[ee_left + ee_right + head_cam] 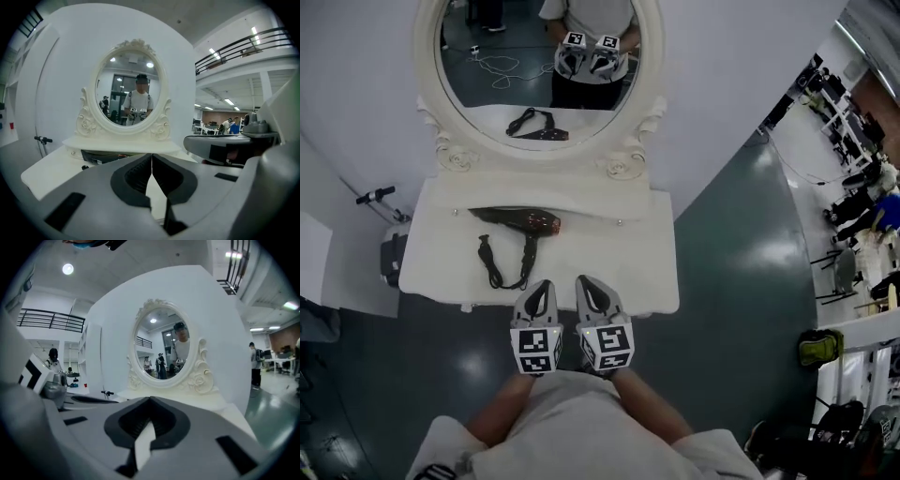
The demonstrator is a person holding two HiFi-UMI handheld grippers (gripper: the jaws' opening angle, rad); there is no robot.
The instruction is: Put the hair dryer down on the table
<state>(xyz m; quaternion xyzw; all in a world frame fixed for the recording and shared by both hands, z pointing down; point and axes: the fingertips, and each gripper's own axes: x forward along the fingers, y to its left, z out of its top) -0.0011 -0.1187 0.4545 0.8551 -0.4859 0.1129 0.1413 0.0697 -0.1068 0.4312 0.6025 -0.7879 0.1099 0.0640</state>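
Observation:
A black and red hair dryer (521, 222) lies on the white dressing table (637, 267), its nozzle to the left and its black cord (495, 263) looped in front of it. The left gripper view shows the hair dryer (104, 158) as a dark shape below the mirror shelf. My left gripper (547, 284) and right gripper (582, 281) hover side by side over the table's near edge, right of the cord and not touching the dryer. Both are shut with nothing between the jaws, as the left gripper (151, 158) and the right gripper (149, 401) show in their own views.
An ornate oval mirror (539, 70) stands on a raised shelf (534, 183) at the table's back and reflects me and the dryer. A handlebar (375, 195) sticks out at the left. Dark green floor surrounds the table; desks and people stand far right (853, 187).

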